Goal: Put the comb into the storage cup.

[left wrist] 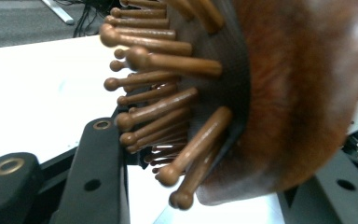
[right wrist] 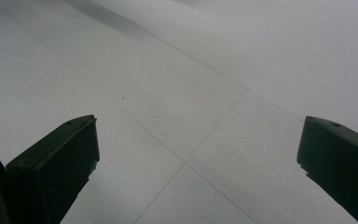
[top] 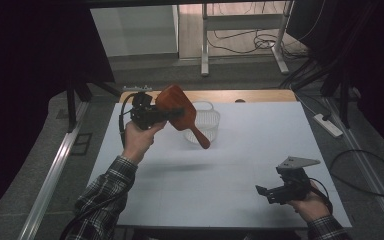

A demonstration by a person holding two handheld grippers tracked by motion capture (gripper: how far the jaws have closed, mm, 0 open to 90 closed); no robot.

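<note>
From the high view, my left tool (top: 172, 114) is clenched on a wooden hairbrush (top: 178, 111), gripping it across the broad head. The brush hangs in the air over the far left part of the white desk (top: 220, 170), its handle slanting down and to the right in front of a clear plastic basket (top: 207, 122) that stands on the desk behind it. My left hand (top: 139, 136) is raised, the forearm in a plaid sleeve (top: 105, 192) angling up from the near edge. My right tool (top: 261, 192) sits low near the desk's near right corner, pointing left, with its grey plate (top: 298, 162) on top; my right hand (top: 310, 202) grips it from behind. It is well apart from the brush.

In the left gripper view, the brush head (left wrist: 298, 93) is right up against the camera, its round-tipped wooden bristles (left wrist: 168, 107) pointing left. One black jaw stands just left of the bristles, the other at the lower right against the smooth back, so the head is pinched between them.

In the right gripper view, my two jaws stand wide apart, released, with nothing between them and bare desk surface (right wrist: 191, 93) beyond.
</note>
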